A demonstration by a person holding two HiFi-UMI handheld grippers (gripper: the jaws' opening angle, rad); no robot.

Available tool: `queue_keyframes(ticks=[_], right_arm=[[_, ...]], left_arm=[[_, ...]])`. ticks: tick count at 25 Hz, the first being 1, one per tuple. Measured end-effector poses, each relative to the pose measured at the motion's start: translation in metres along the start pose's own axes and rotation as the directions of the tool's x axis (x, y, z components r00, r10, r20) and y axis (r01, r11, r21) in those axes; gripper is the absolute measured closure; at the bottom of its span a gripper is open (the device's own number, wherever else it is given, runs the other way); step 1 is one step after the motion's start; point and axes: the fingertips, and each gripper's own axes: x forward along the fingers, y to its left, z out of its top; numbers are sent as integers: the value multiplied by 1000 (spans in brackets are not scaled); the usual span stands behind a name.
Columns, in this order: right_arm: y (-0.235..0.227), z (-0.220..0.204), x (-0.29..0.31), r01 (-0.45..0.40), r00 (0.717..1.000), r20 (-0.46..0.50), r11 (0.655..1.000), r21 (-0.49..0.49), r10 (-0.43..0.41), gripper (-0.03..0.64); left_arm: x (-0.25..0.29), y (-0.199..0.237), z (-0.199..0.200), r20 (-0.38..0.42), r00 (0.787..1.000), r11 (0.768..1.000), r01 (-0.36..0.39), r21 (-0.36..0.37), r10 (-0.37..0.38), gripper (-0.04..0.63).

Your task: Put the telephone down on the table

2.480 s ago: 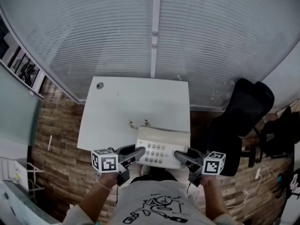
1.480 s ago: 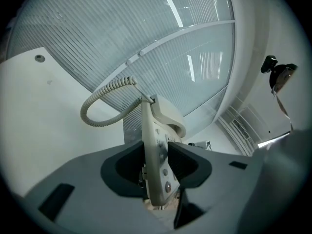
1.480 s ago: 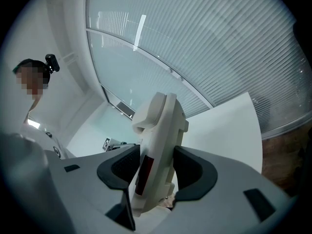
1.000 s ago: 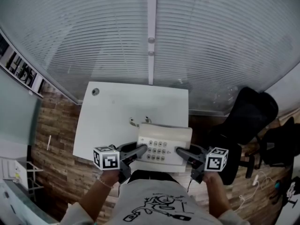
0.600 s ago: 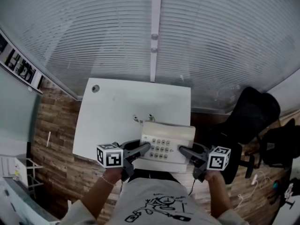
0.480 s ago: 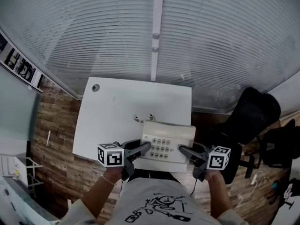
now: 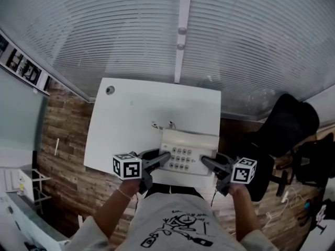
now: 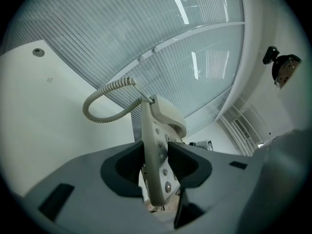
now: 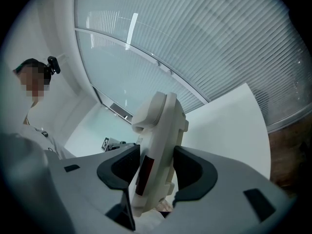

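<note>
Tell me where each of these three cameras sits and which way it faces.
Head view: on the person's head, looking steeply down at the table, telephone and blinds; forearms, shirt, left tongs and right tongs show.
Left gripper view: on the left tongs, looking along jaws shut on the telephone, coiled cord beyond; the person's head shows right.
Right gripper view: on the right tongs, looking along jaws shut on the telephone's other side; the head shows left.
Shared: all three show telephone and table.

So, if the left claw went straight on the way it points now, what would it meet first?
The telephone, whose edge the left claw clamps; beyond it, probably the right claw.
</note>
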Motion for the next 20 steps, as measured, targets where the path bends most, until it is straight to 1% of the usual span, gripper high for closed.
queue_keyframes(ticks=[7,12,16,20], right_arm=[[-15,-13,10,19,1000,-20,1000,17,-19,388],[-27,-22,20,15,999,-30,999,32,-14,388],[-37,-30,25,29,999,-42,999,38,-27,388],[-46,-39,29,36,998,-58,998,47,-33,388]], left_arm=[[2,22,-10,-10,1000,1000,3,-14,-3,442],[1,39,-18,-16,1000,999,-8,-32,8,442],[4,52,-26,-25,1000,999,-11,-52,10,439],[6,62,-33,-42,999,998,-25,-53,23,437]])
